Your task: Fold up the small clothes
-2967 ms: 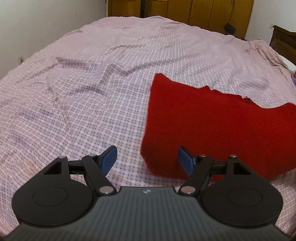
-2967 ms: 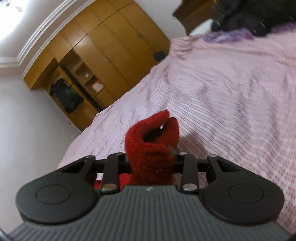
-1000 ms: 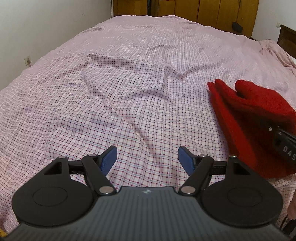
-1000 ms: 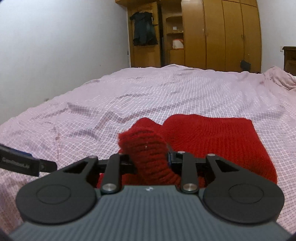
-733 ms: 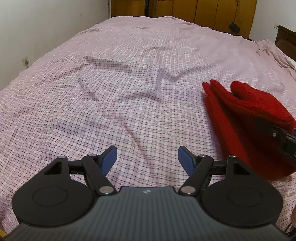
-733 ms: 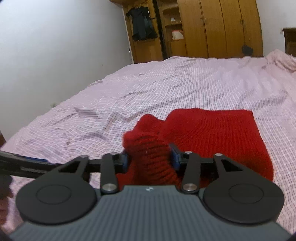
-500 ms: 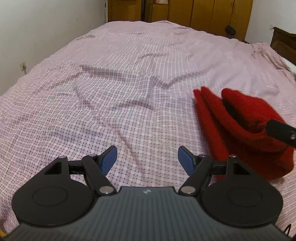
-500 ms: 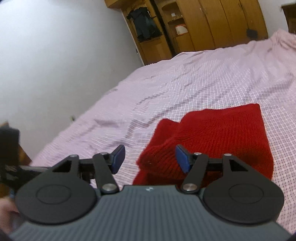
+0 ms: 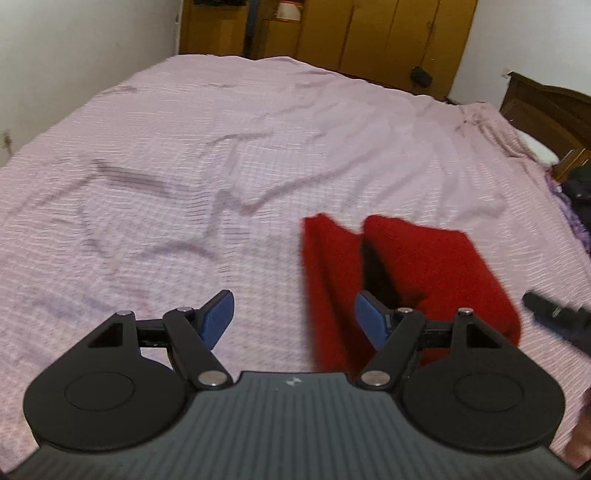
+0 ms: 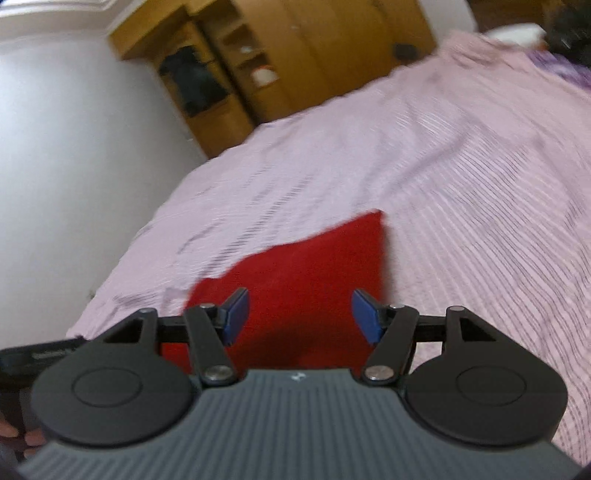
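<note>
Left tool (image 9: 293,314) spread, blue pads apart, nothing between them; it hangs over the bed (image 9: 184,166), with its right pad in front of the knit's near edge. Right tool (image 10: 299,314) jaws just been opening, now spread and gripping nothing, the red knit (image 10: 306,266) lying on the bed beyond the pads, untouched. In the left view the knit (image 9: 424,266) is folded over, upper layer bulging with a dark gap at the fold, lying right of centre on the pink checked sheet. The right tool's dark tip (image 9: 554,314) shows just right of it. Wrinkles in the sheet further out. Wardrobe (image 9: 369,29) at the far wall, headboard (image 9: 546,110) far right. Both views motion-blurred.
</note>
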The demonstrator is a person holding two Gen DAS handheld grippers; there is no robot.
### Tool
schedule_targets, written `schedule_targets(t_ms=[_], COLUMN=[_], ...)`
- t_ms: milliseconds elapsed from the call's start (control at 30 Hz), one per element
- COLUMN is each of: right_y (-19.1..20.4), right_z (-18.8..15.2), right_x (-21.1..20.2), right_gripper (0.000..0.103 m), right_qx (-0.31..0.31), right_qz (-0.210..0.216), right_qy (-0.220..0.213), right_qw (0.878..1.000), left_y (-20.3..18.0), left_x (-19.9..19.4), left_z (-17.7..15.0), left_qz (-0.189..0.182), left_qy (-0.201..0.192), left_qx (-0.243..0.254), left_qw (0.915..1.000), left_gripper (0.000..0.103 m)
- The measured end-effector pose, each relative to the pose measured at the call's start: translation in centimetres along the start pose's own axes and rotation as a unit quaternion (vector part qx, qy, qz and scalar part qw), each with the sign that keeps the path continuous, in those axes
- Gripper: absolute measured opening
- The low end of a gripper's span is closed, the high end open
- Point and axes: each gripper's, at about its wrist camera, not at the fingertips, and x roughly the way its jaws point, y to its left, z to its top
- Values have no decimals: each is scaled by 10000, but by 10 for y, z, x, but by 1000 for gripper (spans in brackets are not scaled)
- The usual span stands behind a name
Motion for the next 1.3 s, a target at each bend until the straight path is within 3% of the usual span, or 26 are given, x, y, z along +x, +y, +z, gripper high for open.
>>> schedule_targets(t_ms=[167,267,467,567,767,900,1000,1100,1200,1300], right_y=[-29,-47,-71,-74,-75,-71,-51,-28,-2,12], right_z=[-6,-5,-7,-5,-3,-1,2,2,-2,-6], right_x=[11,17,27,40,64,65,55,48,47,54], right_gripper=[65,65,65,65,64,60,58,58,58,58], right_qx=[307,563,818,812,755,721,343,-75,-516,-788], right_qz=[-252,-271,-432,-521,-616,-281,13,260,201,20], right_qy=[85,120,243,290,405,386,313,256,176,217], right_qw=[9992,9980,9954,9949,9944,9963,9989,9993,9983,9967], left_y=[-36,-53,-66,-64,-50,-36,-24,-10,6,23], left_x=[22,45,84,95,93,69,46,28,22,31], left_z=[19,25,17,8,1,1,-3,-10,-16,-23], left_qz=[-332,-465,-743,-943,-1292,-1442,-1339,-1004,-558,-252], left_qy=[1,233,646,646,448,210,19,-122,-251,-73], left_qx=[183,159,-101,-214,-410,-521,-539,-566,-516,-537], left_qw=[9993,9985,9951,9932,9898,9879,9895,9933,9968,9982], left_gripper=[77,77,77,76,40,36,35,32,18,18])
